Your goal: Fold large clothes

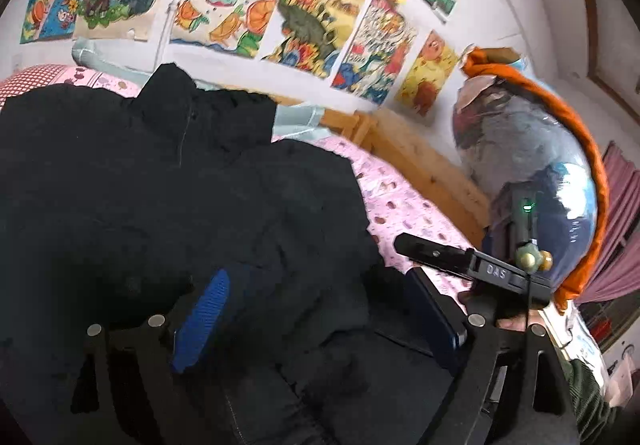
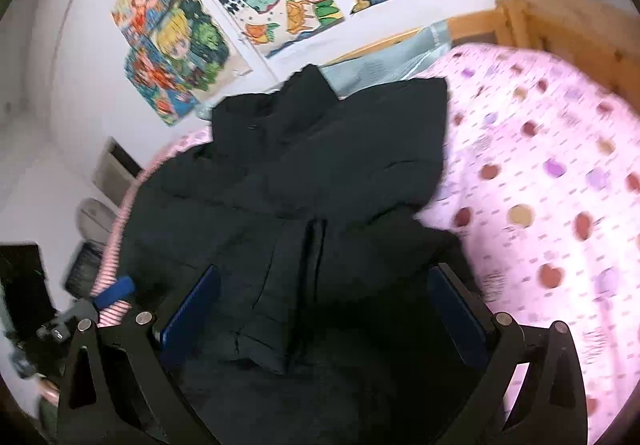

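A large black padded jacket (image 1: 168, 181) lies spread on the pink dotted bedsheet (image 1: 404, 201), collar toward the wall. My left gripper (image 1: 320, 305) is open, its blue pads wide apart just above the jacket's near part. The right gripper's body (image 1: 472, 265) shows at the jacket's right edge in the left wrist view. In the right wrist view the jacket (image 2: 320, 173) fills the middle of the sheet (image 2: 552, 181). My right gripper (image 2: 324, 297) is open over the jacket's front placket, nothing between its pads. A blue fingertip (image 2: 118, 291) of the left gripper shows at the bed's left edge.
A wooden bed frame (image 1: 424, 161) runs along the wall, which is covered with children's drawings (image 1: 304, 13). A pale blue pillow (image 2: 384, 61) lies at the head. A stuffed clear bag with orange trim (image 1: 540, 165) stands at the right. Dark items (image 2: 24, 285) sit beside the bed.
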The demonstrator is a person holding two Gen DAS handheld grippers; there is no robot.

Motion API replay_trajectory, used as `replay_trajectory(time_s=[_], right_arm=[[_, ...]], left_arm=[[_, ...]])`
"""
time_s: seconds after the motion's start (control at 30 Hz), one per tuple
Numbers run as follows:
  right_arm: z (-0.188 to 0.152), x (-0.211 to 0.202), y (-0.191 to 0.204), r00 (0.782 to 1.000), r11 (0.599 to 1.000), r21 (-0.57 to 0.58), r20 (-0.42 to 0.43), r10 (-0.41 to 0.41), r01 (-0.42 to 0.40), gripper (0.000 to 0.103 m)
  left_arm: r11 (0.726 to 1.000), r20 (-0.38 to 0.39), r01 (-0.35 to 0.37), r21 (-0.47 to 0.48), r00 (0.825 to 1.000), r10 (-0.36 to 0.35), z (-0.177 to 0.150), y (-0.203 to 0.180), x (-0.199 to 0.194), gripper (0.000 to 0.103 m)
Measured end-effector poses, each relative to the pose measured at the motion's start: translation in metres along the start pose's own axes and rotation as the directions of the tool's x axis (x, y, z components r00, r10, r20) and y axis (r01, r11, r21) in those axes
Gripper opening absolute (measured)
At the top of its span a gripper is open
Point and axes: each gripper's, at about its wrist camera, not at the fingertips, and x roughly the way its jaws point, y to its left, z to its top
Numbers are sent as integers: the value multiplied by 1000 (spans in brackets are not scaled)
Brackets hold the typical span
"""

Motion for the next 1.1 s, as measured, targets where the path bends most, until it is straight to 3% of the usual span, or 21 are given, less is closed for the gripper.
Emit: replay_trajectory(time_s=[0.1, 0.2, 0.33, 0.37, 0.4, 0.43, 0.47, 0.5, 0.6, 0.7, 0.8, 0.93, 1.0, 1.1], right_arm=[[-3, 7, 1, 994, 994, 44, -29, 103, -101, 102], [-10, 24, 16, 978, 984, 34, -104, 179, -176, 102], [-25, 58, 43, 976, 995, -101, -215, -29, 7, 100], [-28, 66, 46, 971, 993, -110, -234, -54, 29, 86], [-31, 73, 48, 971, 994, -103, -234, -57, 33, 57], [-34, 79, 48, 965, 996, -85, -254, -62, 41, 49], [-37, 82, 46, 962, 997, -59, -266, -57, 43, 48], [-38, 82, 46, 963, 999, -38, -265, -46, 37, 36], [-32, 67, 47, 977, 1000, -10, -213, -13, 11, 24], [-15, 34, 59, 995, 995, -79, -76, -62, 56, 21], [2, 13, 68, 980, 970, -140, 35, -198, 201, 21], [7, 29, 61, 937, 925, -153, 23, -348, 347, 22], [2, 50, 54, 911, 898, -177, -8, -411, 404, 29], [4, 52, 50, 904, 889, -182, -5, -428, 420, 38]], left_arm=[[999, 14, -41, -18, 999, 42, -3, 8, -19, 90], [981, 40, -184, -65, 982, 187, -2, 26, -40, 92], [922, 50, -344, -179, 933, 357, -5, 70, -76, 93], [902, 45, -380, -203, 917, 397, -7, 81, -84, 93], [880, 39, -418, -225, 899, 437, -10, 93, -93, 93], [863, 34, -442, -244, 885, 464, -13, 104, -99, 93], [851, 30, -456, -260, 877, 480, -15, 114, -106, 93], [840, 27, -468, -275, 870, 493, -18, 123, -112, 93], [824, 32, -482, -297, 858, 513, -23, 143, -125, 93], [825, 41, -483, -296, 856, 516, -23, 150, -125, 93], [818, 53, -509, -267, 840, 540, -18, 150, -118, 93], [795, 51, -563, -226, 808, 587, -5, 150, -97, 93], [785, 48, -580, -216, 797, 602, 3, 152, -88, 93], [784, 44, -596, -172, 791, 610, 15, 155, -73, 93]])
